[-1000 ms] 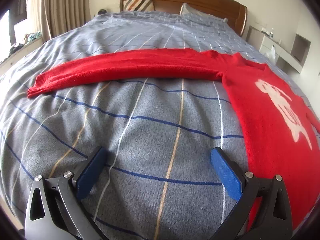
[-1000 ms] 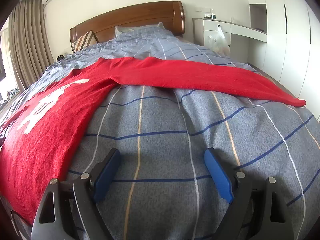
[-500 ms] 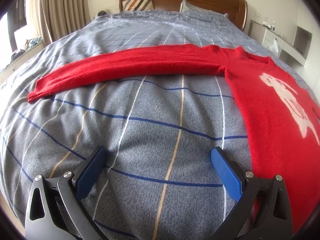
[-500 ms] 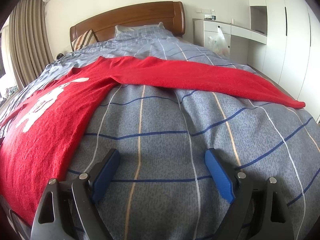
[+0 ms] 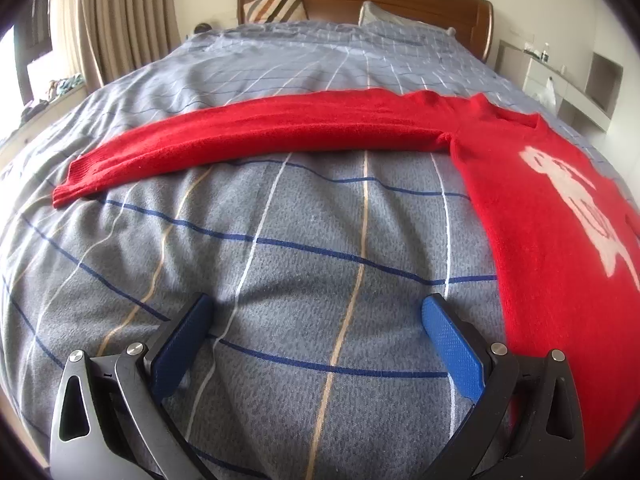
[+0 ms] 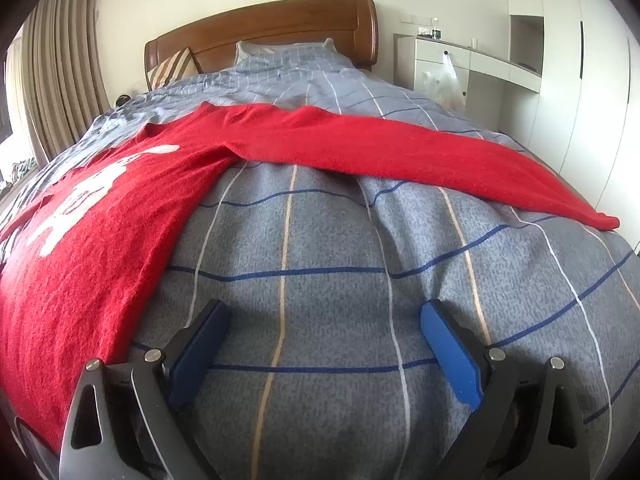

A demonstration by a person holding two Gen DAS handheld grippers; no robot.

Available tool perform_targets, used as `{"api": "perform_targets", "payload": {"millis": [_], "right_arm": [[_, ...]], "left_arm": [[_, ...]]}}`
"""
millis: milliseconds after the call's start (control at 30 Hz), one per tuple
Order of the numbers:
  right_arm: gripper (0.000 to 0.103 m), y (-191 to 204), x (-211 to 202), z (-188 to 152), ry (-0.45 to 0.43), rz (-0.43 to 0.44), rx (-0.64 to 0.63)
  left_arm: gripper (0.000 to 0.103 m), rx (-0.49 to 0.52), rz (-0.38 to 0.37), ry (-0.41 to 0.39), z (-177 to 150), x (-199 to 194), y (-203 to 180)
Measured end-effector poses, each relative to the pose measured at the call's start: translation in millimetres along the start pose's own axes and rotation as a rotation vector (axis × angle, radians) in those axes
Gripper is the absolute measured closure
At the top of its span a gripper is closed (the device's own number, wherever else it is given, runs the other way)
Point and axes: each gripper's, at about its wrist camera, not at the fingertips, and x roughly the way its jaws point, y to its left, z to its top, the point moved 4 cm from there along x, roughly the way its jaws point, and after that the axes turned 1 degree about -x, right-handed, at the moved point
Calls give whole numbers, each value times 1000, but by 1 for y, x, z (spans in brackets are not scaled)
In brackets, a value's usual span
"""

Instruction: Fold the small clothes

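Note:
A red sweater point(image 5: 540, 208) with a white print lies flat on the bed, both sleeves spread out sideways. In the left wrist view its one sleeve point(image 5: 248, 140) runs left to a cuff point(image 5: 66, 188). In the right wrist view the sweater's body point(image 6: 92, 232) is at left and the other sleeve point(image 6: 420, 152) runs right to a cuff point(image 6: 600, 220). My left gripper point(image 5: 316, 316) is open and empty over bare quilt, below the sleeve and left of the body. My right gripper point(image 6: 324, 322) is open and empty over quilt, right of the body.
The bed has a grey-blue checked quilt point(image 5: 280, 240), pillows point(image 5: 276, 6) and a wooden headboard point(image 6: 260, 32). Curtains point(image 5: 116, 20) hang on the left. White cabinets point(image 6: 560, 80) with a hanging plastic bag point(image 6: 448, 80) stand to the right of the bed.
Both grippers have stayed open. The left view has shifted slightly so the sleeve sits lower and farther right; the right view shows the sweater a little closer.

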Motion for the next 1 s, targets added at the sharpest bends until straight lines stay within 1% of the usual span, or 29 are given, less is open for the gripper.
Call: {"api": "perform_targets", "payload": {"millis": [100, 167, 200, 333, 500, 1000], "right_arm": [[6, 0, -1, -4, -35, -4, -1], [6, 1, -2, -5, -43, -7, -1], [6, 0, -2, -4, -42, -5, 0], [6, 0, -2, -5, -38, -4, 0], [6, 0, -2, -5, -32, -4, 0], [6, 0, -2, -3, -32, -8, 6]], "left_arm": [[0, -11, 8, 7, 0, 1, 0], [0, -19, 11, 32, 2, 2, 0], [0, -25, 9, 31, 3, 2, 0], [0, -29, 13, -25, -3, -1, 0], [0, -41, 18, -72, -7, -4, 0], [0, -38, 19, -109, -11, -6, -1]]}}
